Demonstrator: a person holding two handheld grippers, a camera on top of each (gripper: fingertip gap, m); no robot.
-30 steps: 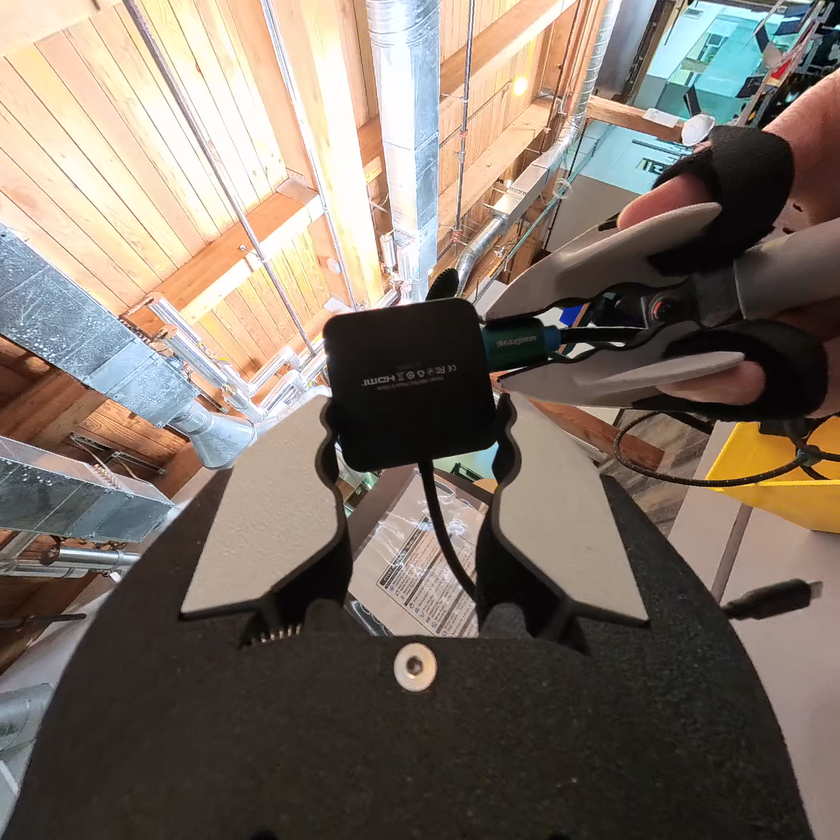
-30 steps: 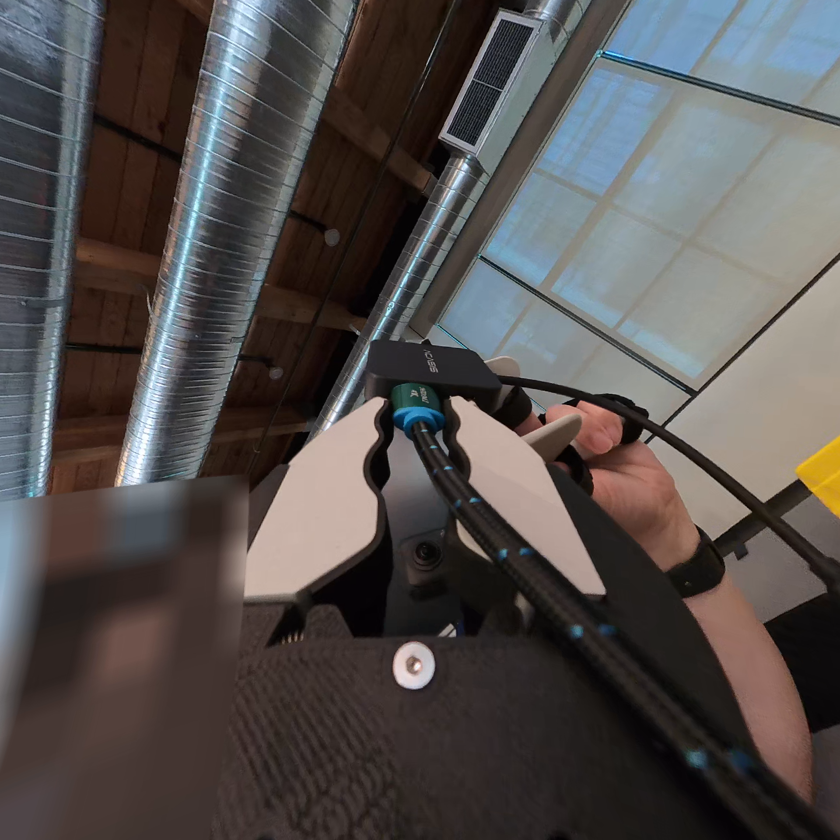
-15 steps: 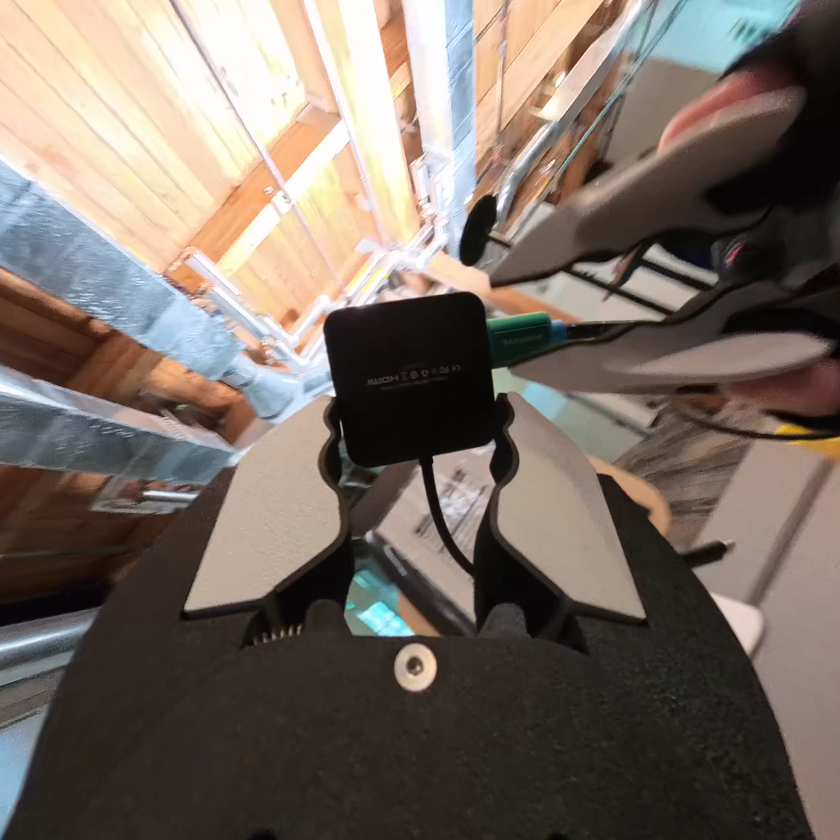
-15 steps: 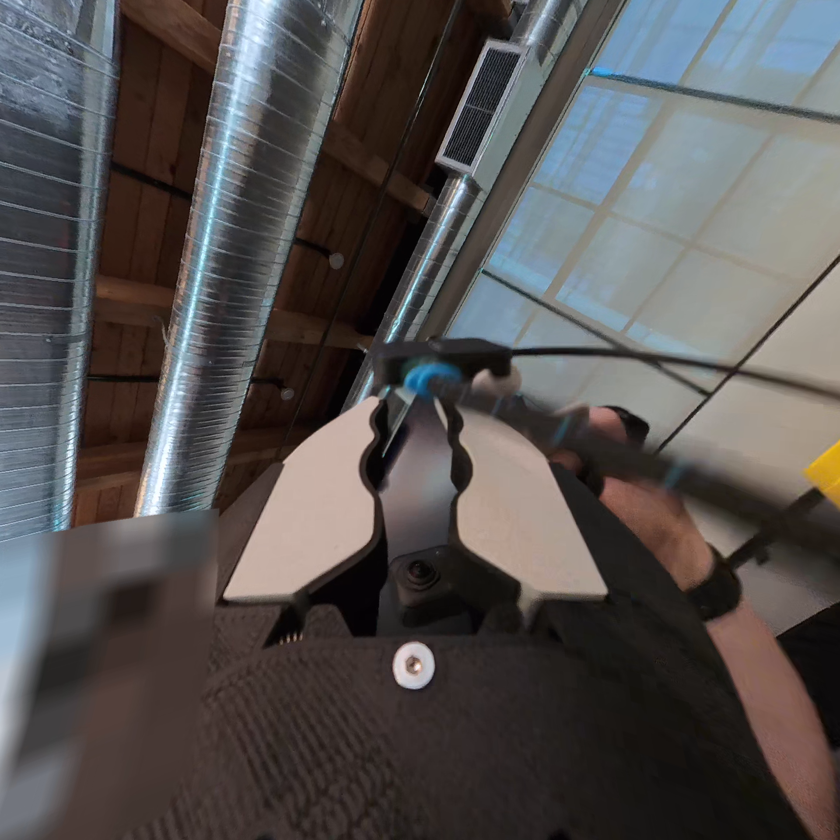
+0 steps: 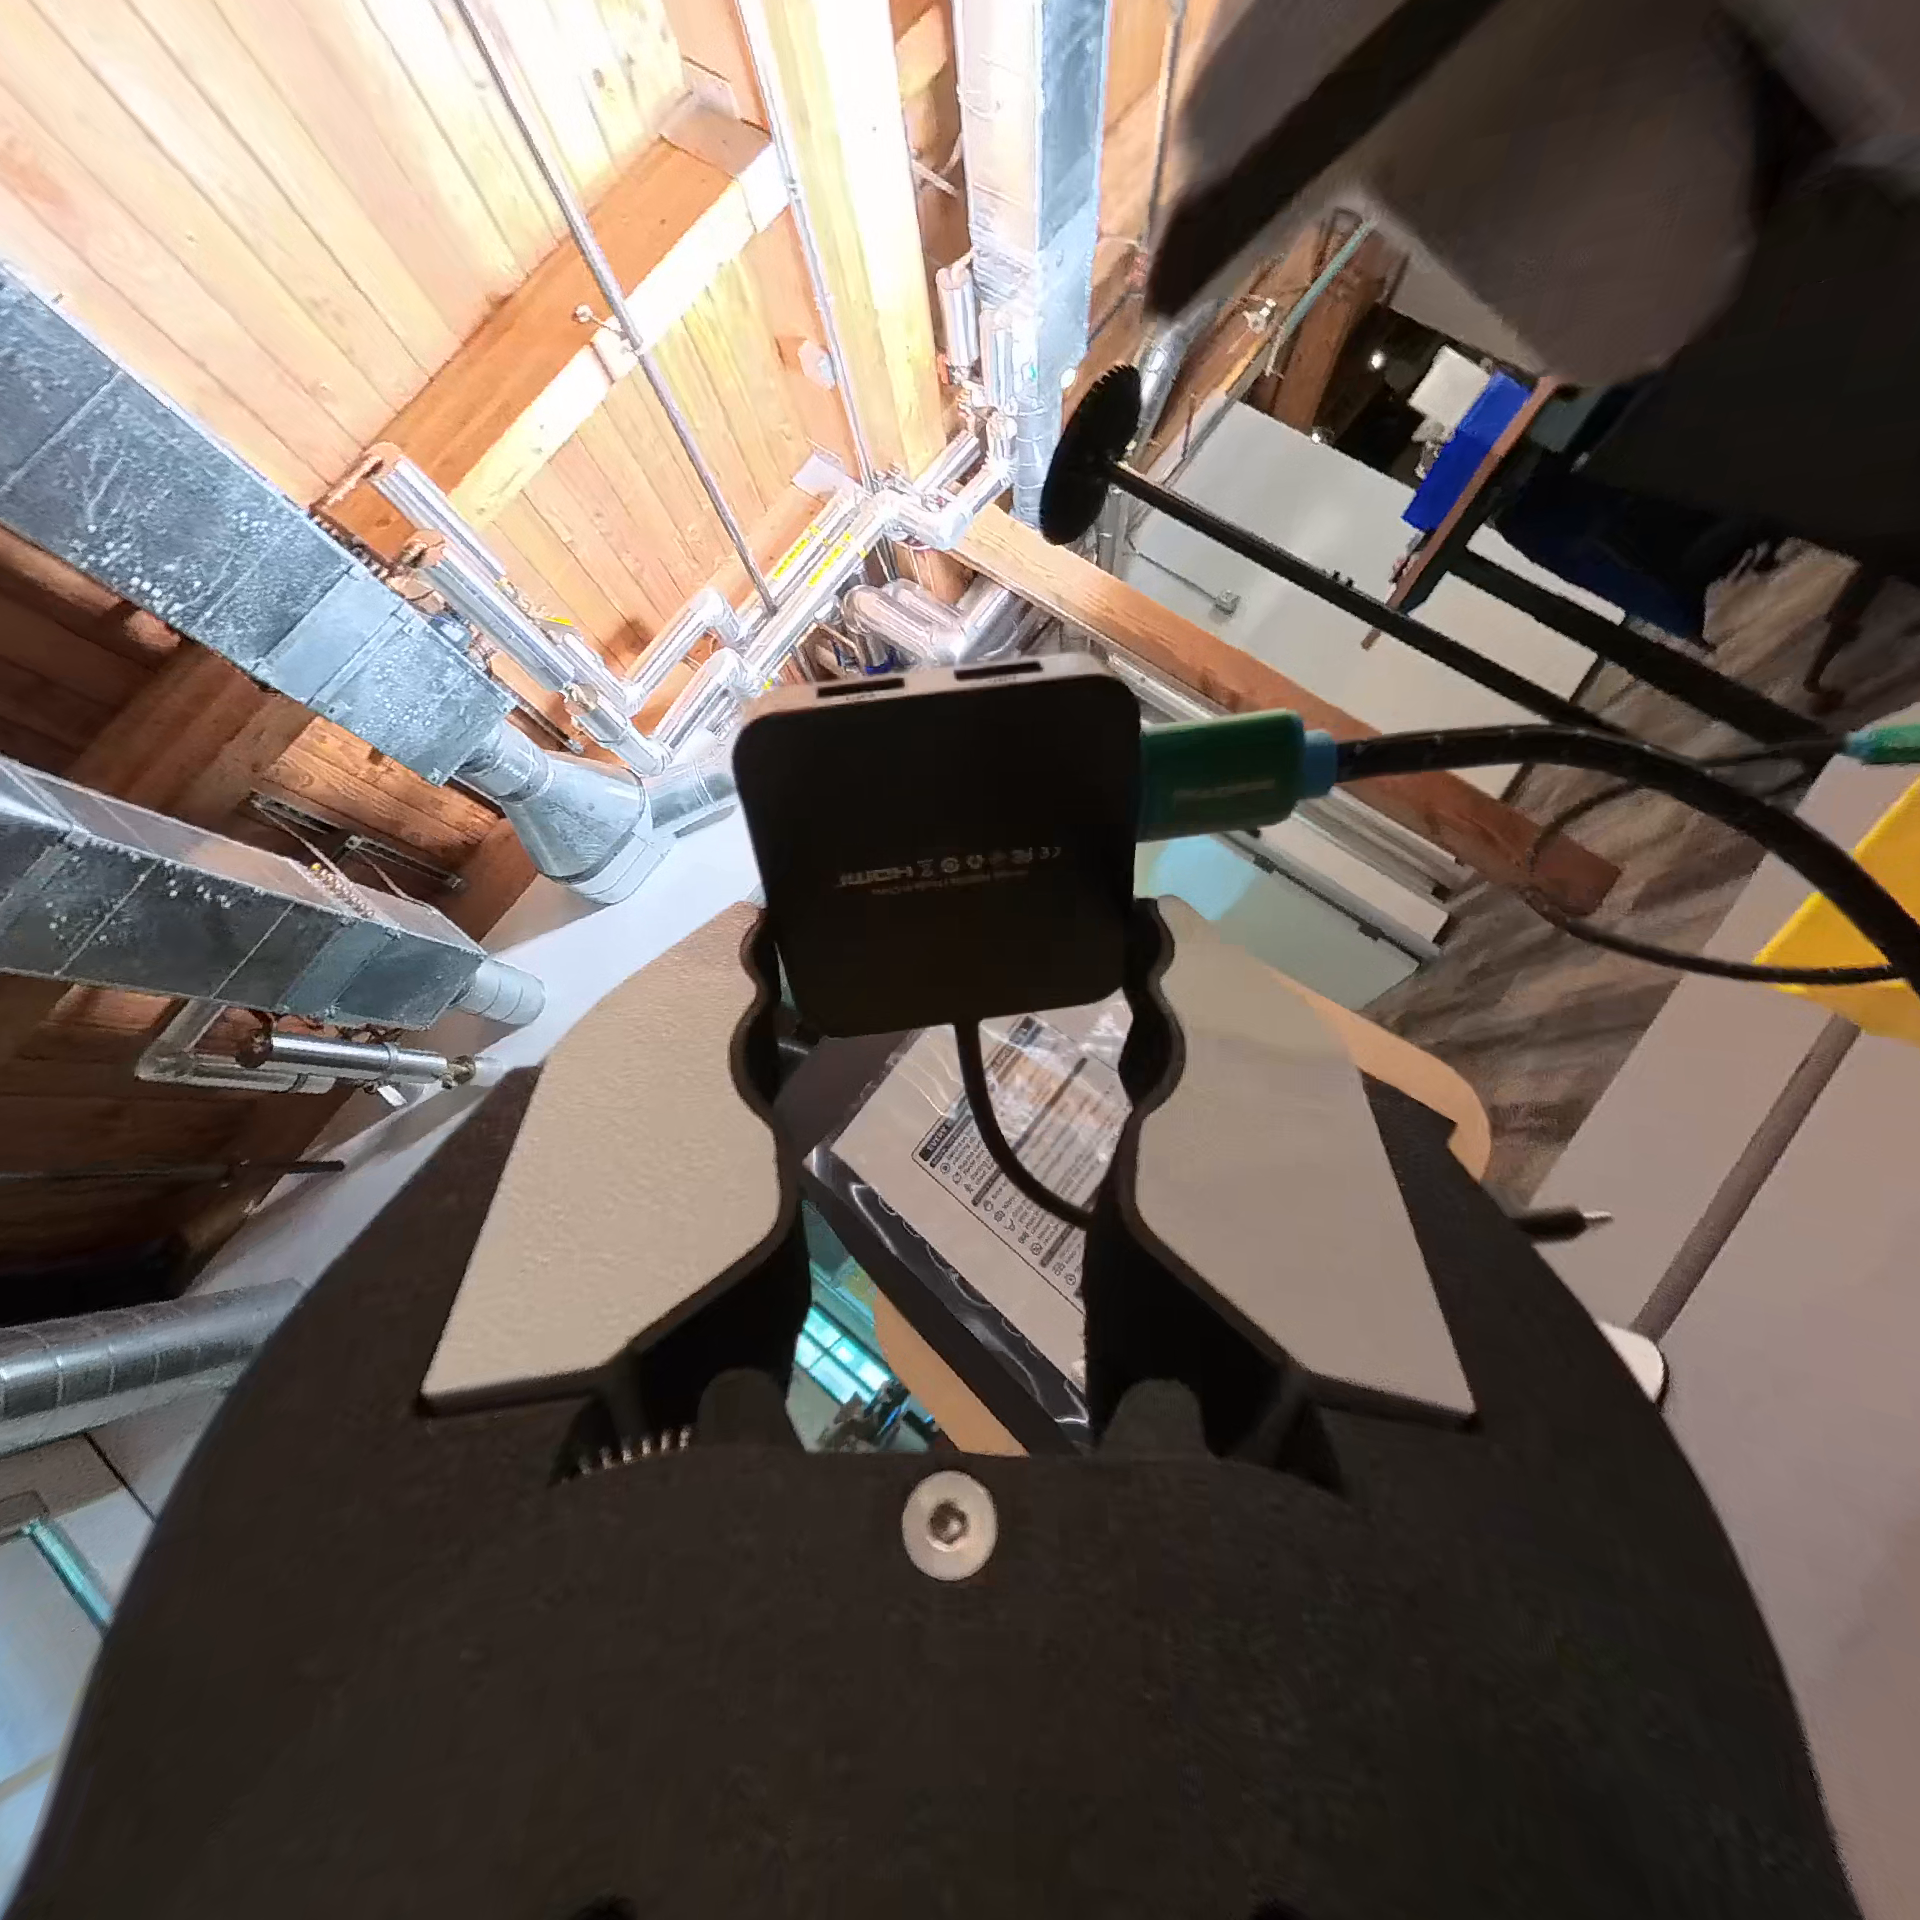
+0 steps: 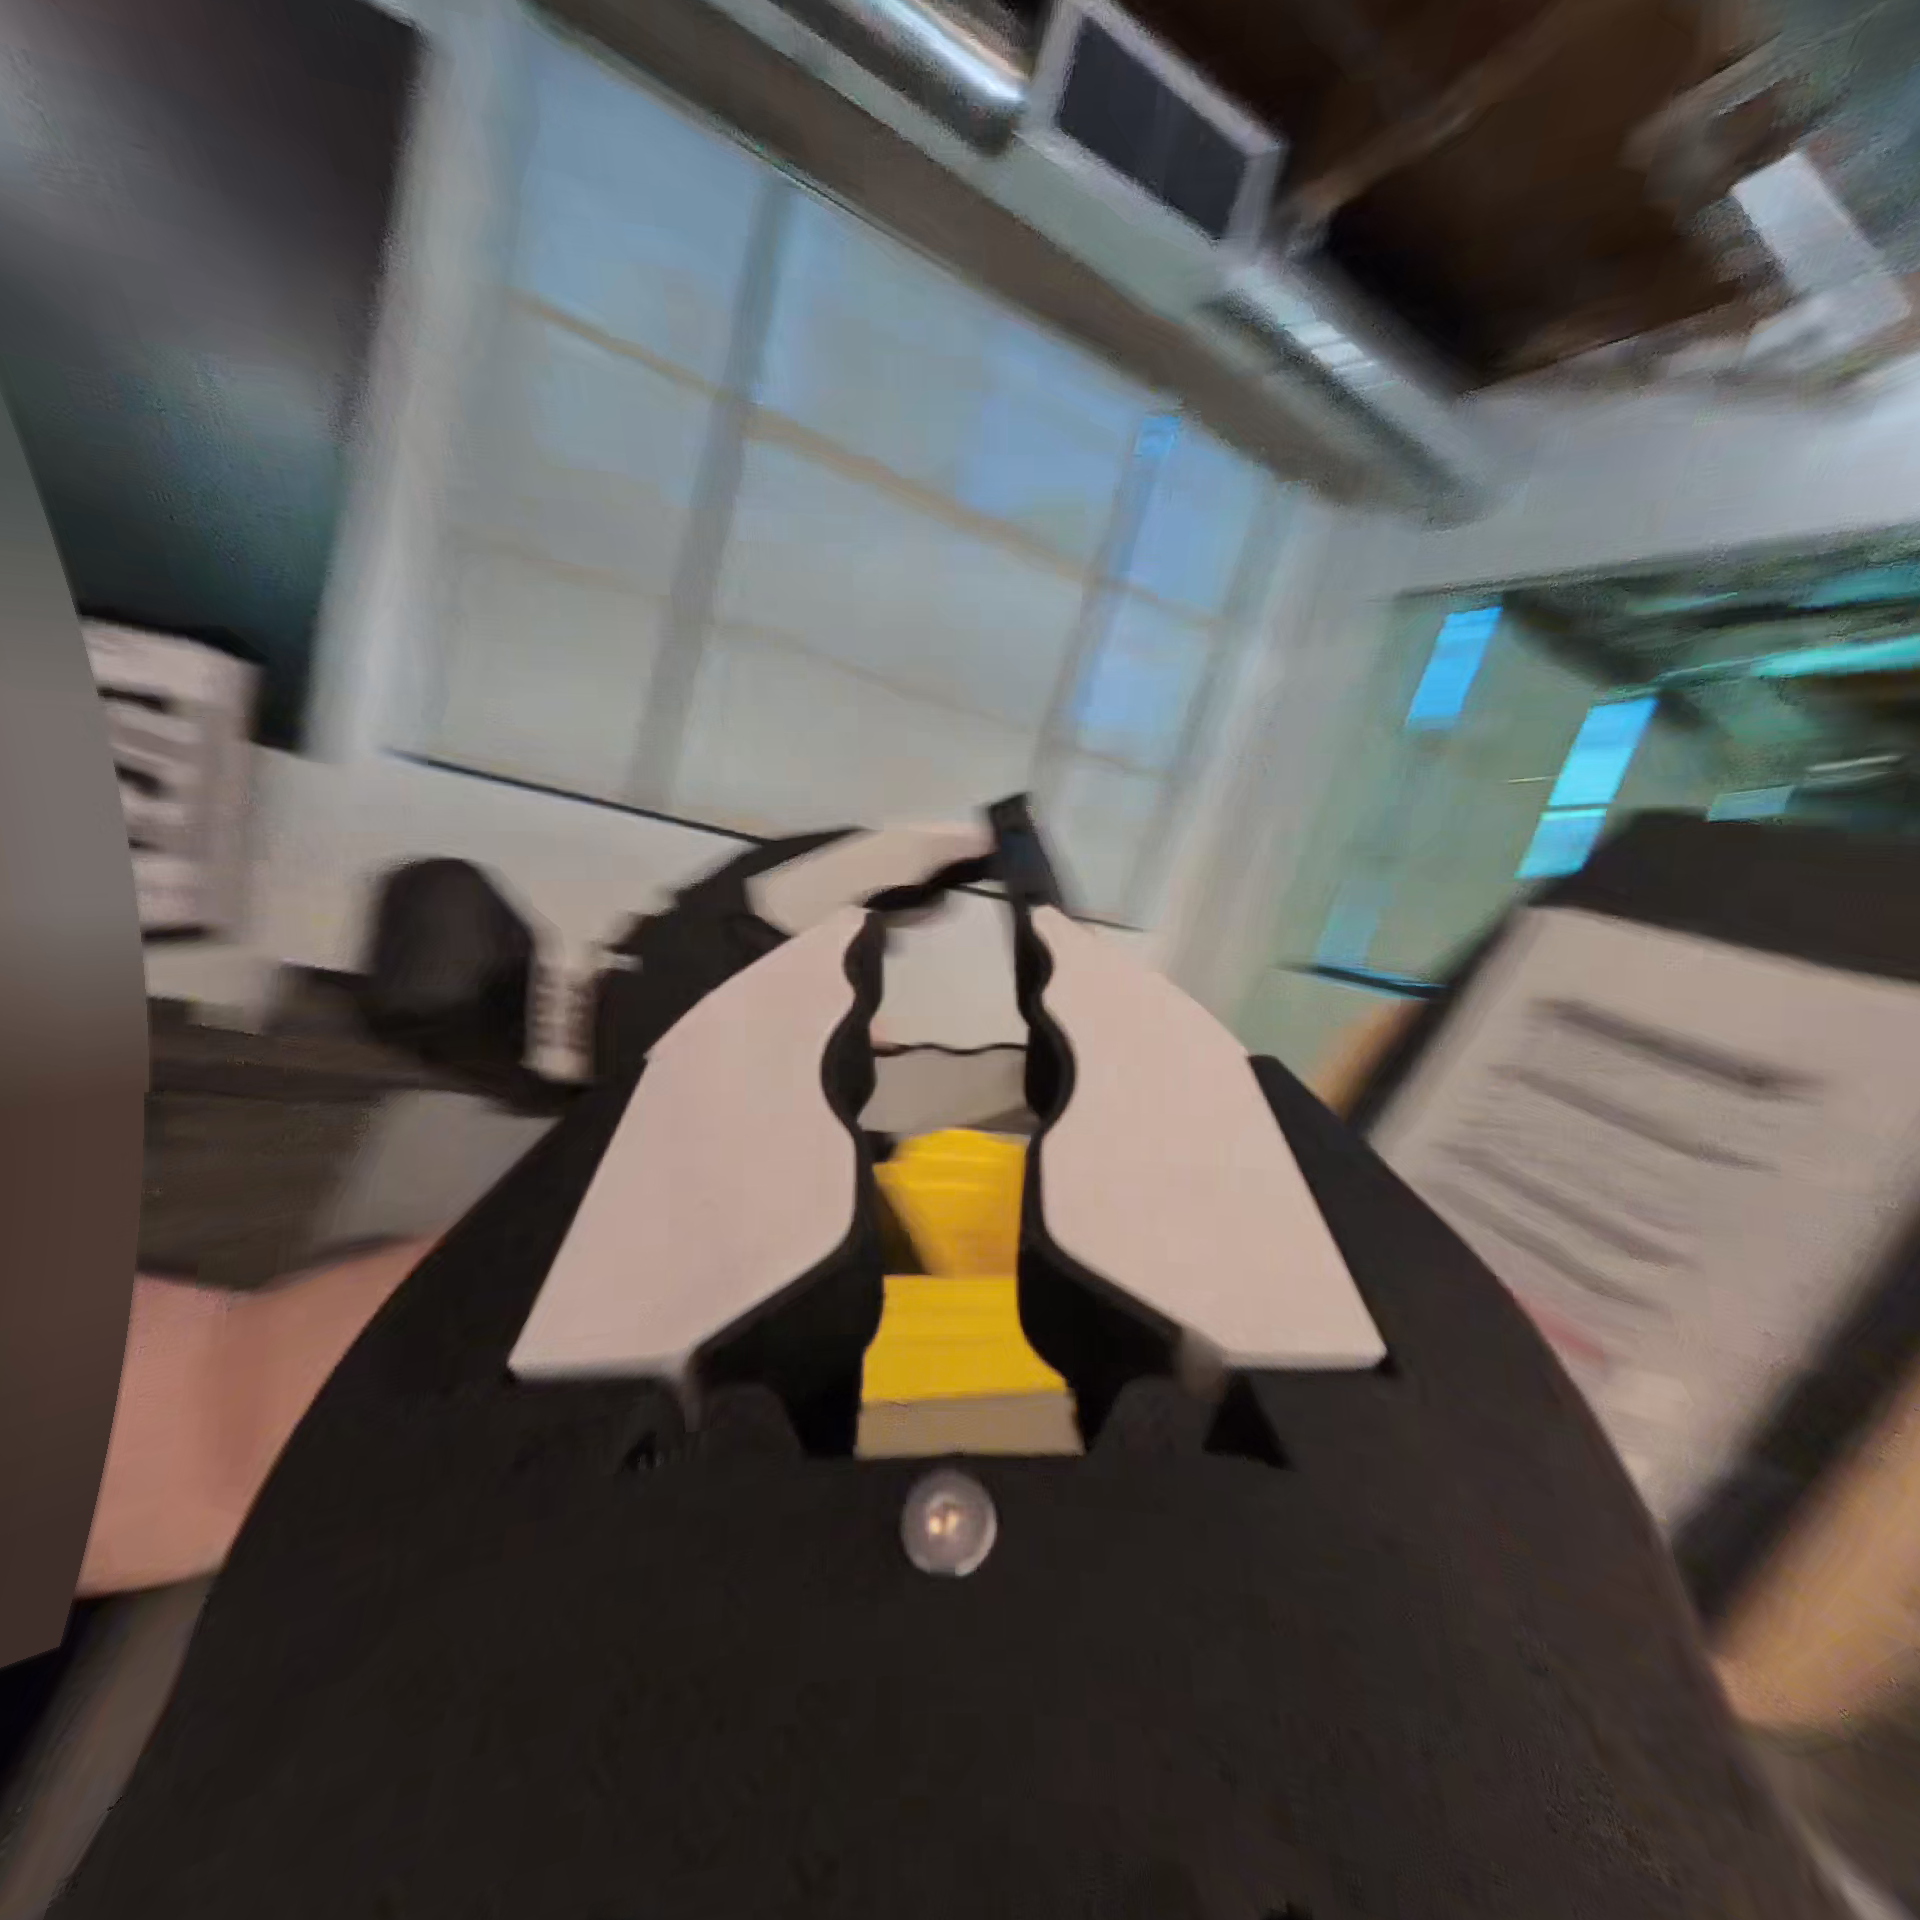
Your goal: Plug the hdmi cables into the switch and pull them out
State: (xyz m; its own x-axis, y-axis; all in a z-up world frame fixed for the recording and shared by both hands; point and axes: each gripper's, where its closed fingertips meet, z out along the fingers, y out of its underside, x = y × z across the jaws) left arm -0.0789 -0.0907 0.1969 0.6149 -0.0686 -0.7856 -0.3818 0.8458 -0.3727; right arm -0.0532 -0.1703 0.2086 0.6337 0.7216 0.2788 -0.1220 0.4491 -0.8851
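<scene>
The wooden ceiling [image 5: 312, 239] with its metal ducts [image 5: 239, 582] fills most of the left wrist view, which points steeply upward. To the right and lower in that view lie a grey table [image 5: 1766, 1455] and the corner of a yellow bin [image 5: 1860, 935].

The left tongs [image 5: 951, 925] are closed on the lower part of the black switch [image 5: 935, 842], one finger pressing each side edge, so the box stands raised against the ceiling. Its flat face with pale print is turned to the camera, and two slots show on its far top edge. A thin black lead [image 5: 997, 1122] hangs from its bottom edge and drops down between the fingers.

The green plug [image 5: 1221, 774] of a thick black cable [image 5: 1662, 800] sits in the right side of the switch; the cable curves away to the right and down. Nothing grips that plug. Farther right a second small green plug [image 5: 1886, 741] shows at the picture's edge.

The right wrist view is heavily blurred. The right tongs [image 6: 951, 935] stand apart with a clear gap between the fingers and hold nothing. Beyond their tips the left tongs show dimly, and below, through the gap, a yellow bin [image 6: 951, 1278] is visible. A large window [image 6: 831, 520] fills the background.
</scene>
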